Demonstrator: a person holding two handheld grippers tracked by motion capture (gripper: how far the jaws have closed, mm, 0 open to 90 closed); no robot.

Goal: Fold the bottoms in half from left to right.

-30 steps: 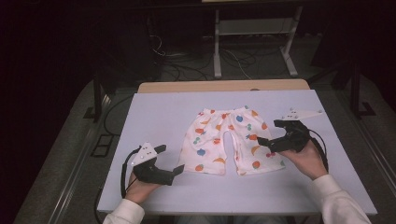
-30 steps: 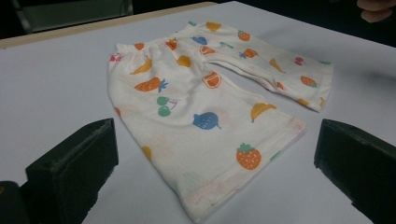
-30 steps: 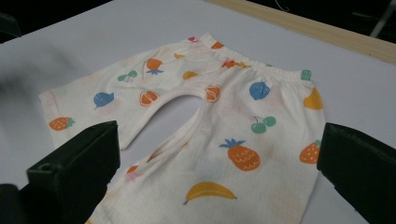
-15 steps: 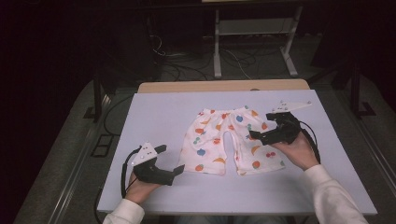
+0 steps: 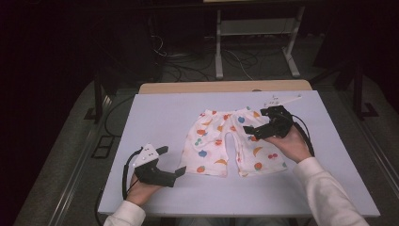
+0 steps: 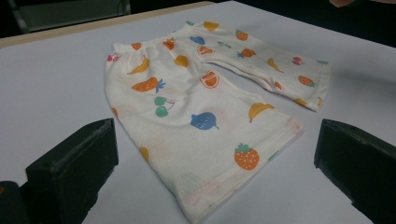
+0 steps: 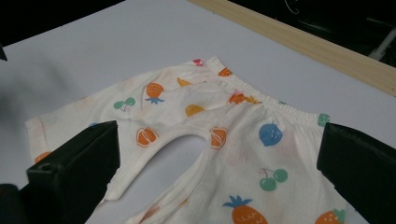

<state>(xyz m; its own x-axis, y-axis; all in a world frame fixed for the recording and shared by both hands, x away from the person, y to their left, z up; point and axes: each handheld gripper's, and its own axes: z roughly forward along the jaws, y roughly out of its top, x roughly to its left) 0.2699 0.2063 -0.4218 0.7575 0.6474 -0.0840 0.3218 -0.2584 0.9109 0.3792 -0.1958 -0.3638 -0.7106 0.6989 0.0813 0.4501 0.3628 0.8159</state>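
On the table, the shorts lie flat between the left gripper and the right gripper, both with jaws wide apart and empty. The fabric looks light, soft and limp, so it should sag when lifted. The elastic waistband or a leg hem appears the firmest place to pinch.

Table seen from above and in front by the high view, facing forward and down, the left gripper view held low and close over the near hem of the shorts, the right gripper view closer, aimed at their crotch and waistband, the shorts shared by all three.
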